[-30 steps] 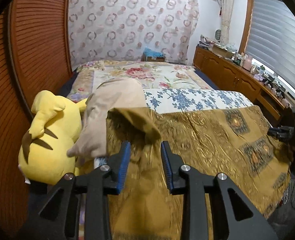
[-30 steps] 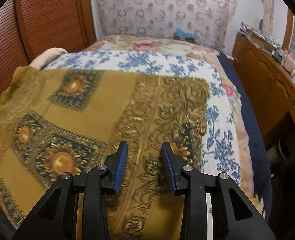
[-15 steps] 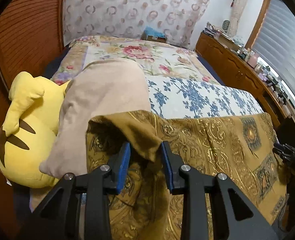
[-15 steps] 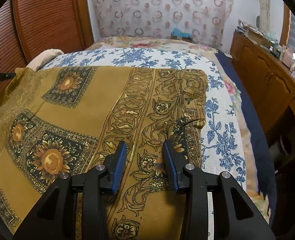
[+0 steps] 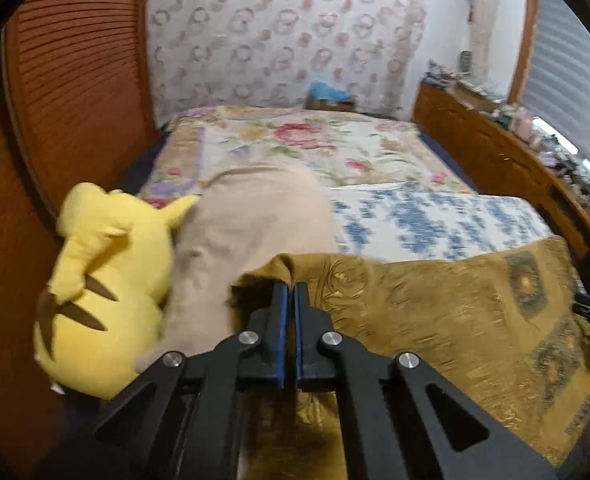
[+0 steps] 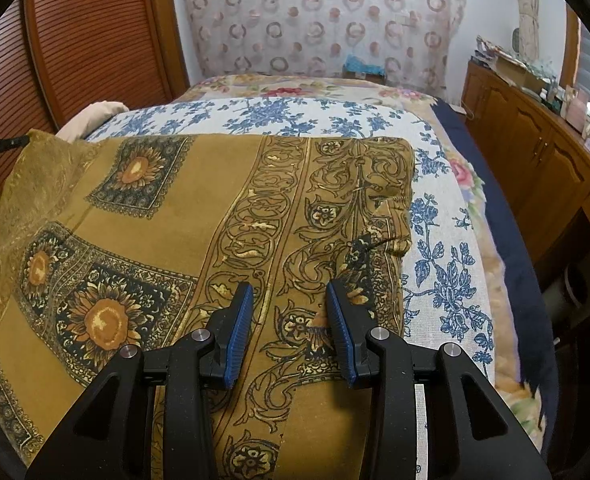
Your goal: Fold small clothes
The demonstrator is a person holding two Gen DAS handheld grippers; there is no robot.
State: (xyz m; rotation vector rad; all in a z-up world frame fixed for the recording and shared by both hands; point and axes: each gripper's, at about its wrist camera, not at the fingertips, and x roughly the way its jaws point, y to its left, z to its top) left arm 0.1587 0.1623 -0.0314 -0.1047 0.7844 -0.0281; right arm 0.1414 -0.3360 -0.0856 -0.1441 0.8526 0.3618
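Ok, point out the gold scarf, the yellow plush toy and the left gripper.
gold scarf [image 6: 143,216]: right wrist view, flat patterned middle.
yellow plush toy [image 5: 103,280]: left wrist view, its back.
left gripper [image 5: 291,292]: left wrist view, between fingertips shut on the scarf's corner.

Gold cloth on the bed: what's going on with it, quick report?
Left tongs shut on gold cloth corner. Right tongs open over its patterned border. Yellow plush toy and beige pillow beside the pinched corner.

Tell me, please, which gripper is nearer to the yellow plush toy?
Left. The left gripper is shut on a corner of the gold cloth right beside the plush toy. The right gripper hangs open over the cloth's opposite end; no toy shows there.
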